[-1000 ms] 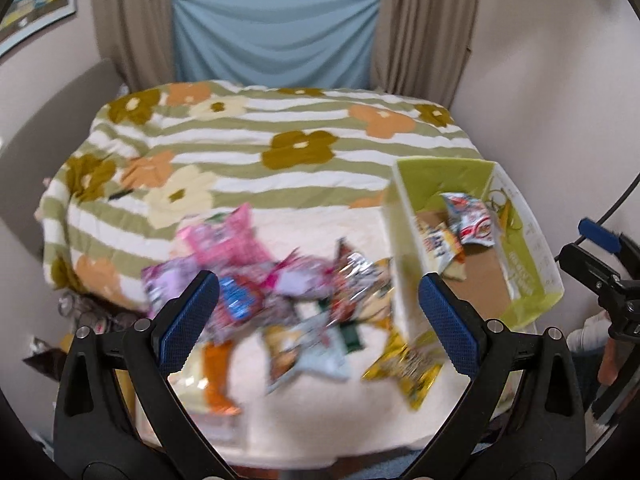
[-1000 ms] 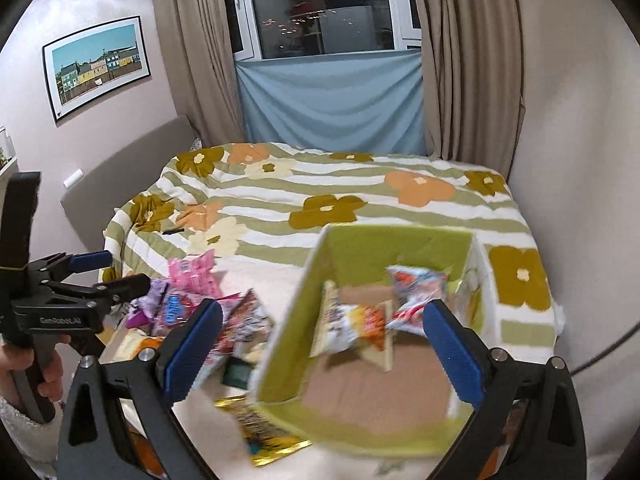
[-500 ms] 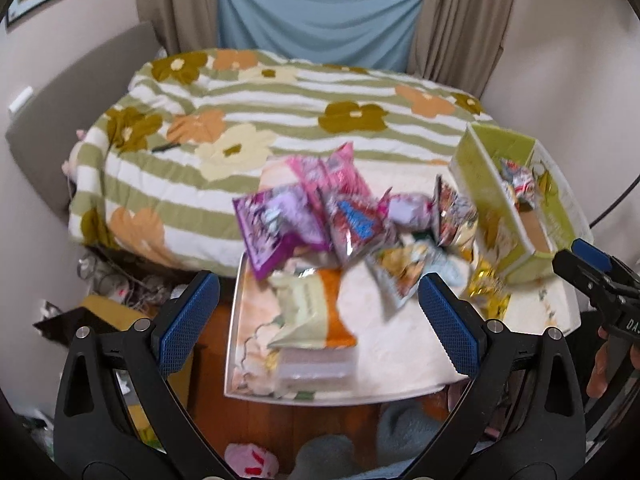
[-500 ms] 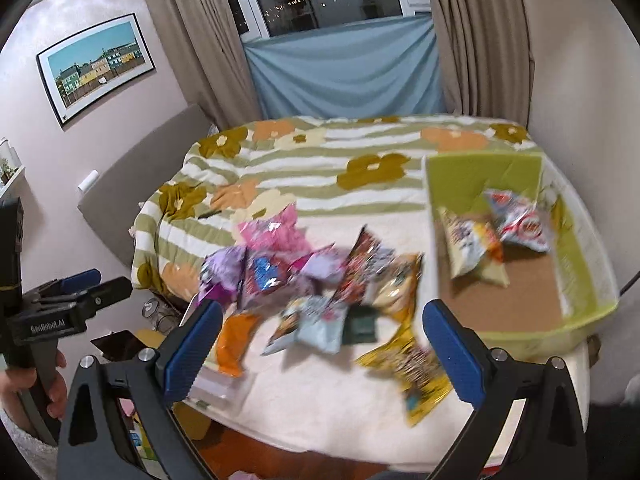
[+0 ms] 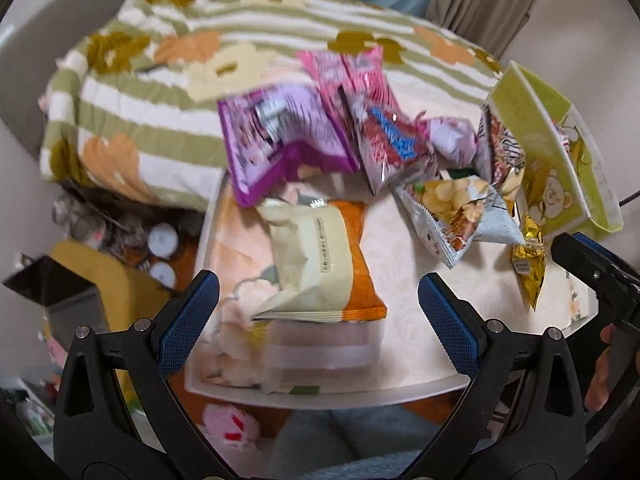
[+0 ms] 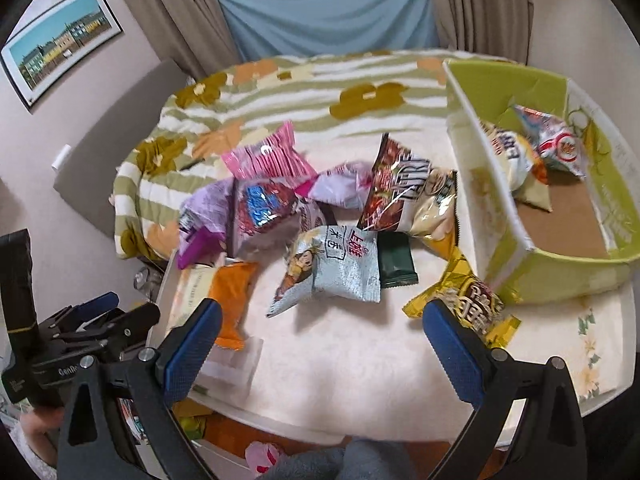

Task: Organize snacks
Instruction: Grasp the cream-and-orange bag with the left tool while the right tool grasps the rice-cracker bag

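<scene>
Several snack bags lie piled on a white table (image 6: 344,360). Among them are an orange and cream bag (image 5: 320,264), a purple bag (image 5: 276,140), a pale blue bag (image 6: 336,268) and a gold bag (image 6: 468,304). A green box (image 6: 560,272) at the right holds two bags (image 6: 532,152). My left gripper (image 5: 318,316) hangs open just above the orange and cream bag, which lies on a clear container (image 5: 320,352). My right gripper (image 6: 318,344) is open over bare tabletop in front of the pale blue bag. Neither holds anything.
A bed with a striped flower blanket (image 6: 280,96) stands behind the table. Floor clutter and a yellow bag (image 5: 100,276) lie left of the table. A person's hand (image 6: 36,428) holds the left gripper at the lower left of the right wrist view.
Both grippers have swung left and down from the green box toward the snack pile. The left one now hovers near the orange and cream bag. Both stayed open.
</scene>
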The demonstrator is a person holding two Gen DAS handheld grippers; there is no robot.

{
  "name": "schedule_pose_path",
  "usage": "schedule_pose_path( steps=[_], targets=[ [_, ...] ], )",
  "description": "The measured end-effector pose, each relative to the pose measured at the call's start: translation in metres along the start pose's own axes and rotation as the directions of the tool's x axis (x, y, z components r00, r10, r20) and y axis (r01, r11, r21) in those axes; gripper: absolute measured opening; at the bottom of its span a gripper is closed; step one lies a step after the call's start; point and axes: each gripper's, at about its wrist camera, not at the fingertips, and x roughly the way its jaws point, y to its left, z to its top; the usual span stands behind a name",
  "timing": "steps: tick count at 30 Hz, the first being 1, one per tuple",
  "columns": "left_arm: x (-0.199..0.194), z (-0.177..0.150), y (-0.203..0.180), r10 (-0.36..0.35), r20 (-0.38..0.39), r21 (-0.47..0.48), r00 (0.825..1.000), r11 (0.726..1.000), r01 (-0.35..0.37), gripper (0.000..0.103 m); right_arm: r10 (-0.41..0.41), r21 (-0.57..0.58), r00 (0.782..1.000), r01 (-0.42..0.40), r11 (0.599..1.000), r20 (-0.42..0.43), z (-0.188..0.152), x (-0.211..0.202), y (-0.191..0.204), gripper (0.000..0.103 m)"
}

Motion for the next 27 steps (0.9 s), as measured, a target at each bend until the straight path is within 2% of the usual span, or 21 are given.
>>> schedule_pose_path(
  steps=[9,15,17,27],
  targets=[
    [0.068,0.018,-0.007,0.036,-0.109,0.001,0.993,0.999,-0.037,0.098,0.032,-0.01,0.994,-0.033,0.999,-0.102,0.02,0.062,-0.014,0.1],
    [0.092,0.023,-0.005,0.034,-0.163,-0.021,0.986,0.999,-0.038,0.08,0.049,-0.005,0.988,-0.05,0.999,-0.145,0.029,0.09,-0.018,0.1],
    [0.097,0.022,-0.004,0.043,-0.176,-0.023,0.983,0.999,-0.048,0.071,0.047,-0.002,0.986,-0.048,0.999,-0.158,0.031,0.096,-0.018,0.1],
    [0.097,0.02,0.002,0.007,-0.176,-0.042,0.984,0.999,-0.015,0.064,0.065,0.007,0.977,-0.065,0.998,-0.204,0.037,0.118,-0.019,0.1]
  ],
)
